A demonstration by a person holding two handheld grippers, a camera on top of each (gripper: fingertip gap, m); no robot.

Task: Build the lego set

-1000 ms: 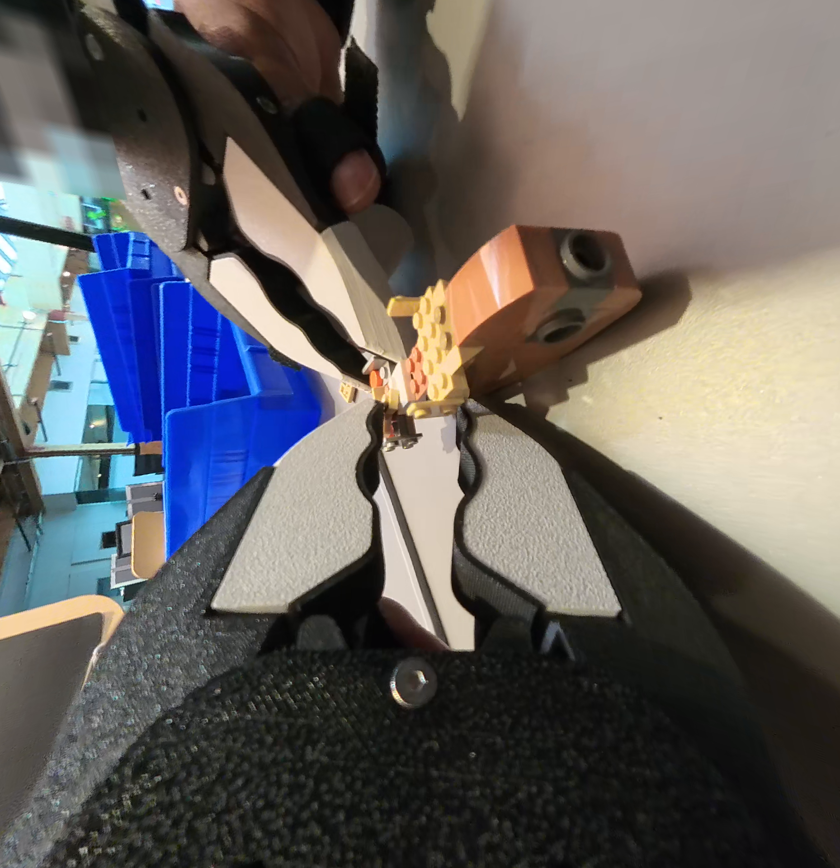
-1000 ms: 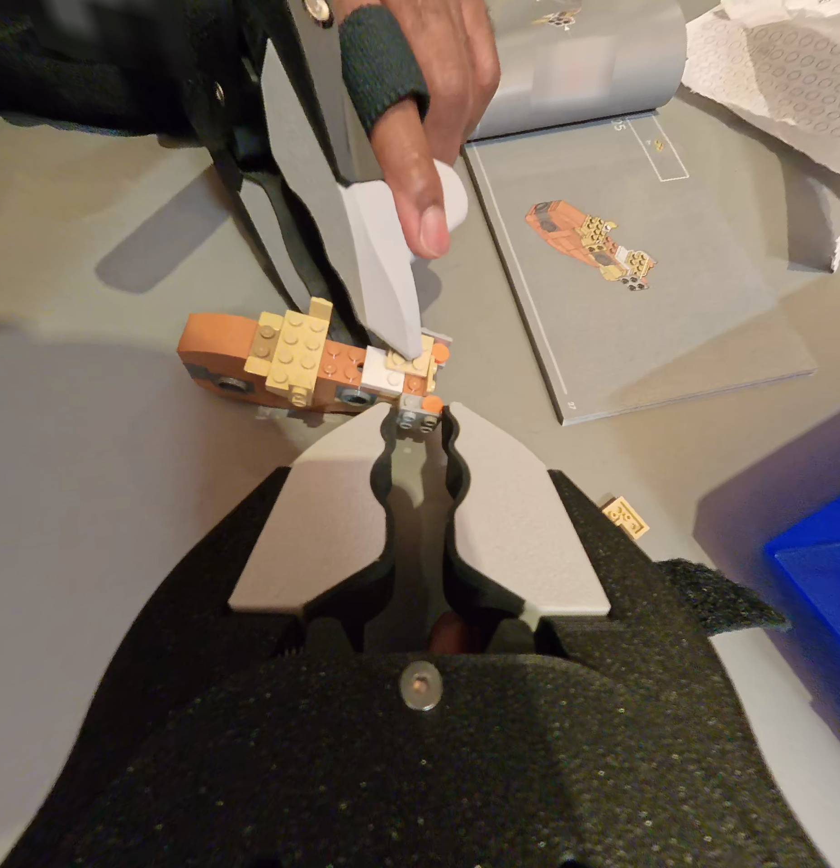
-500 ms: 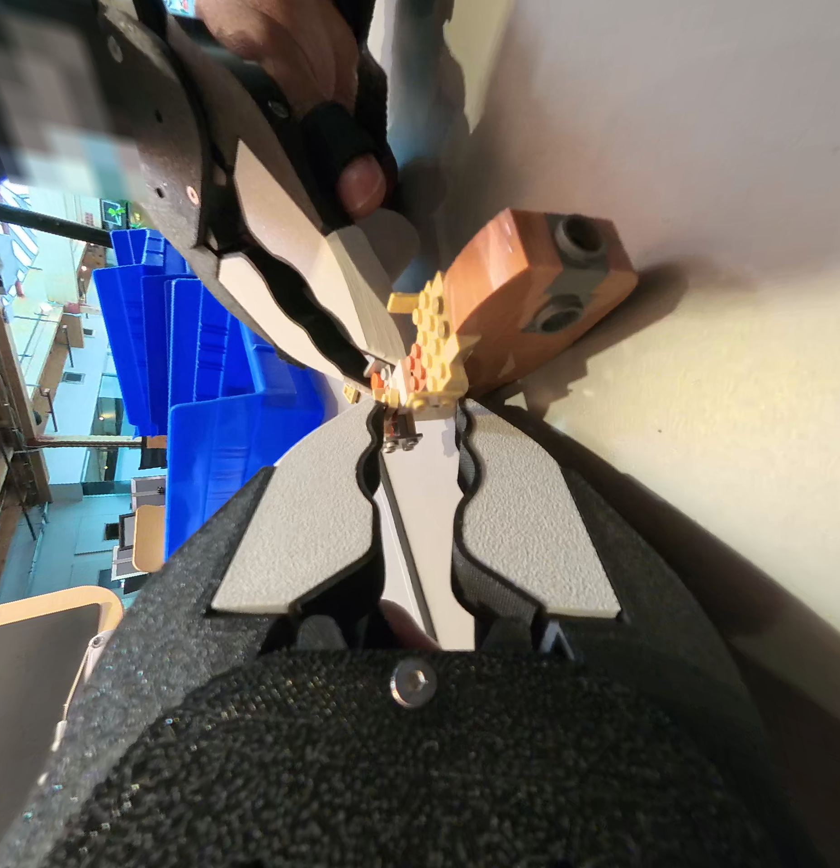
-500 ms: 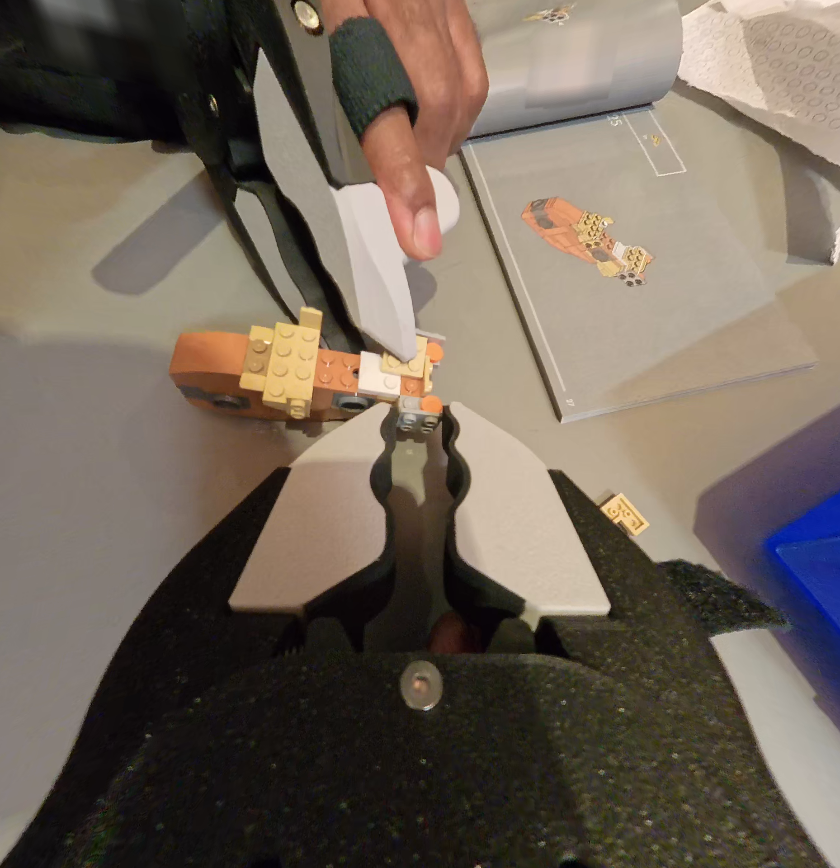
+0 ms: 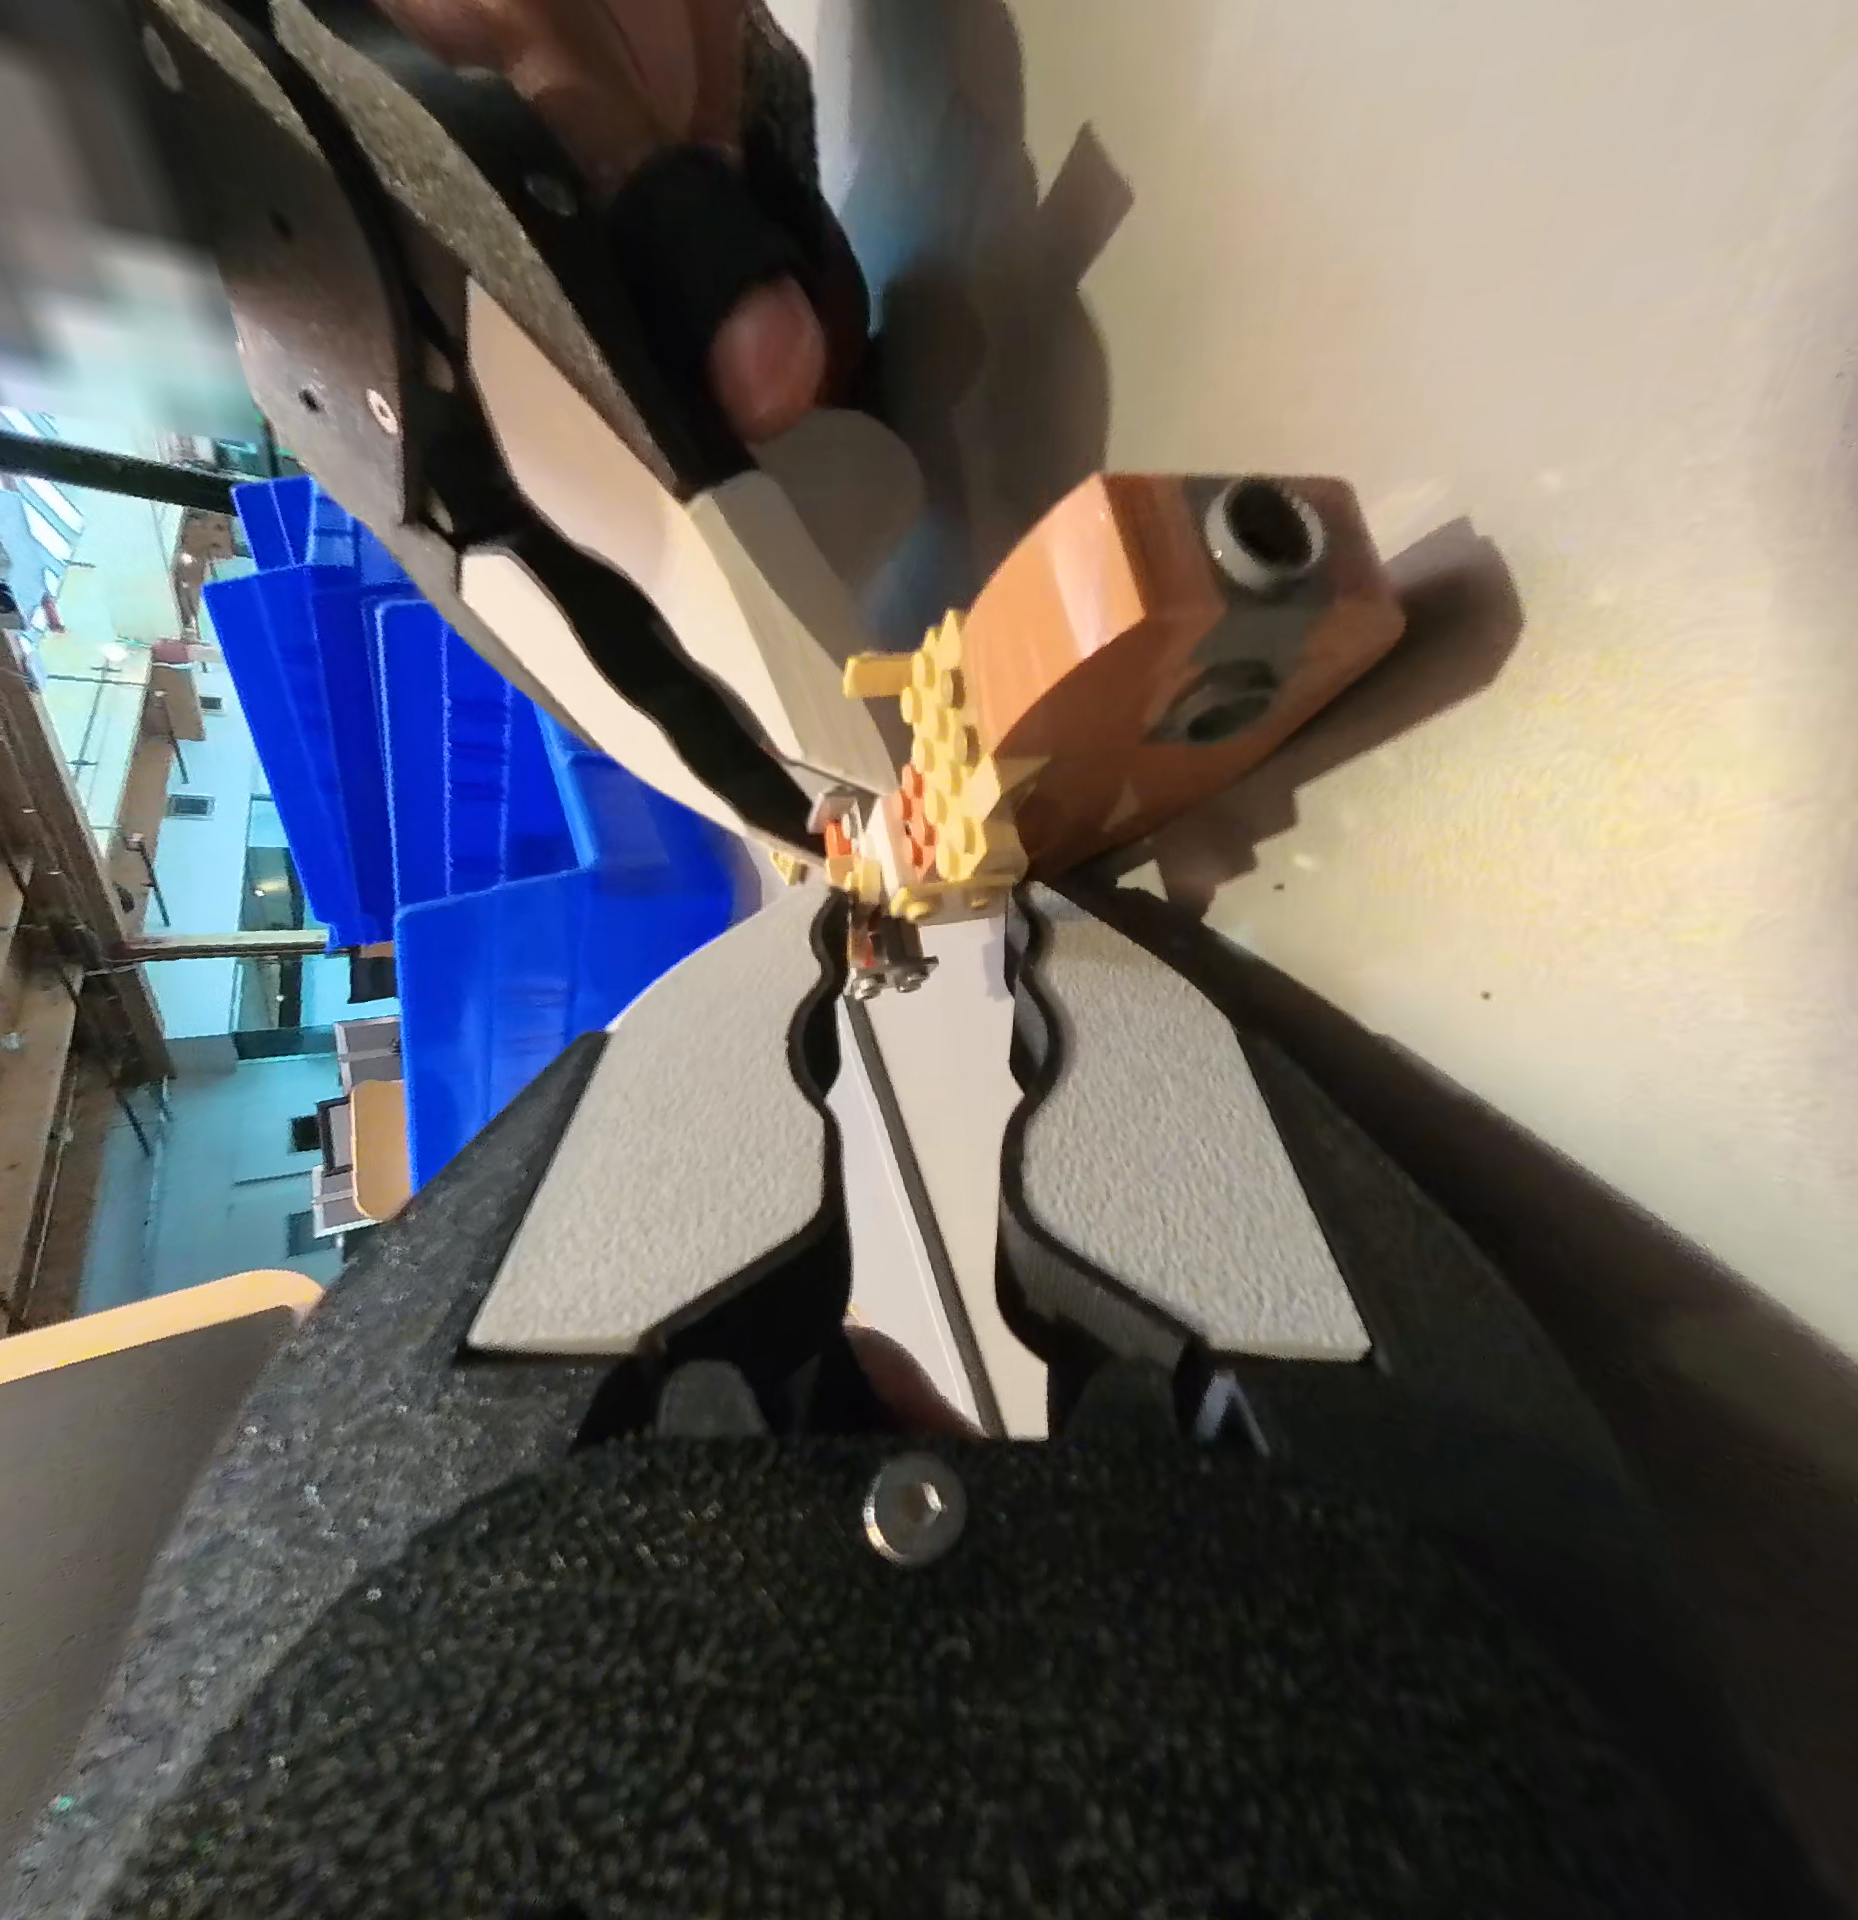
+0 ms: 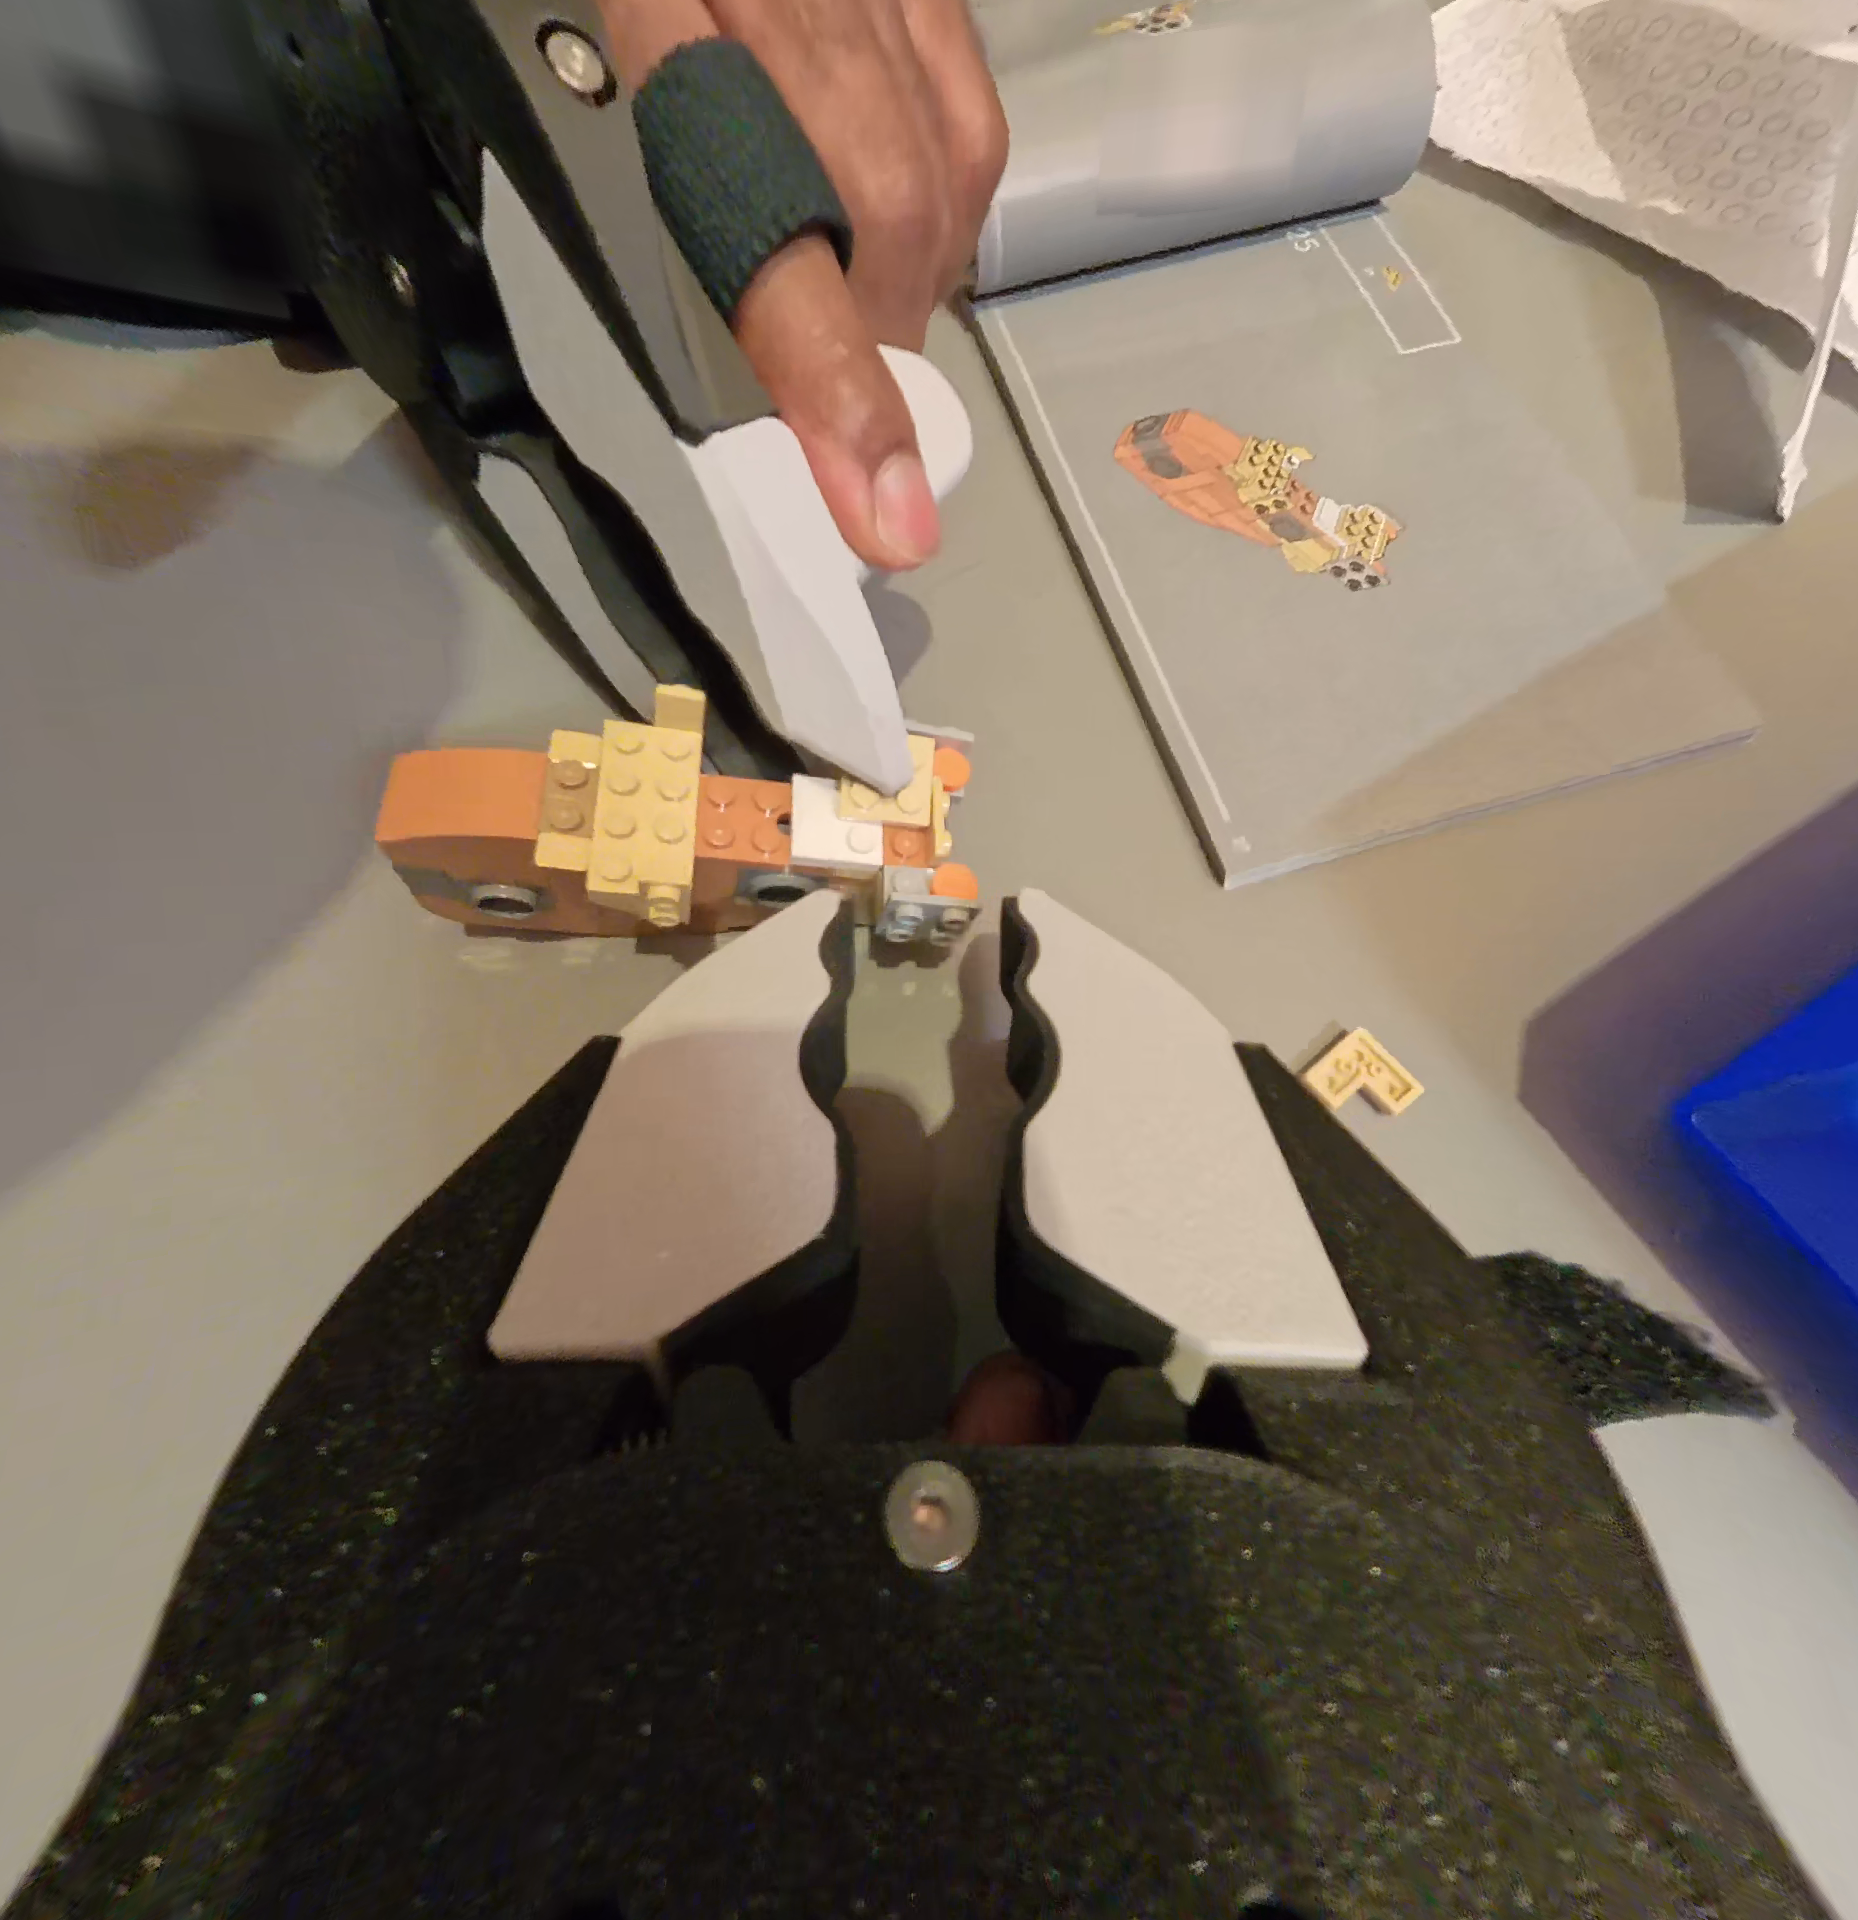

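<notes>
In the right wrist view the grey tabletop [image 6: 229, 675] is bare at 9 o'clock. The half-built orange and tan lego model [image 6: 634, 821] lies flat on it, lengthwise across the middle, its rounded orange end toward 9 o'clock. The left hand-held gripper [image 5: 920, 914] slants down from 11 o'clock, held by a hand [image 6: 831, 260] with a black fabric sleeve on one outstretched finger. Its jaws stand partly apart, one above the other; the upper pale finger tip rests on a tan plate at the model's 3 o'clock end, and I cannot tell whether the lower finger presses from beneath. The right hand-held gripper [image 6: 920, 909] reaches in level from 6 o'clock, its jaws open wider than the small grey studded piece [image 6: 920, 914] that sits between the tips on the model's near corner; it has hold of nothing. At 1 o'clock an open grey instruction booklet [image 6: 1372, 675] shows a drawing of the model and a small printed numeral. A white embossed paper towel [image 6: 1683, 135] lies crumpled at 2 o'clock, a loose tan L-shaped plate [image 6: 1361, 1075] at 3 o'clock and a blue plastic bin [image 6: 1798, 1143] at 4 o'clock. The left wrist view, rolled sideways, shows stacked blue bins [image 5: 468, 779] at 9 o'clock.
</notes>
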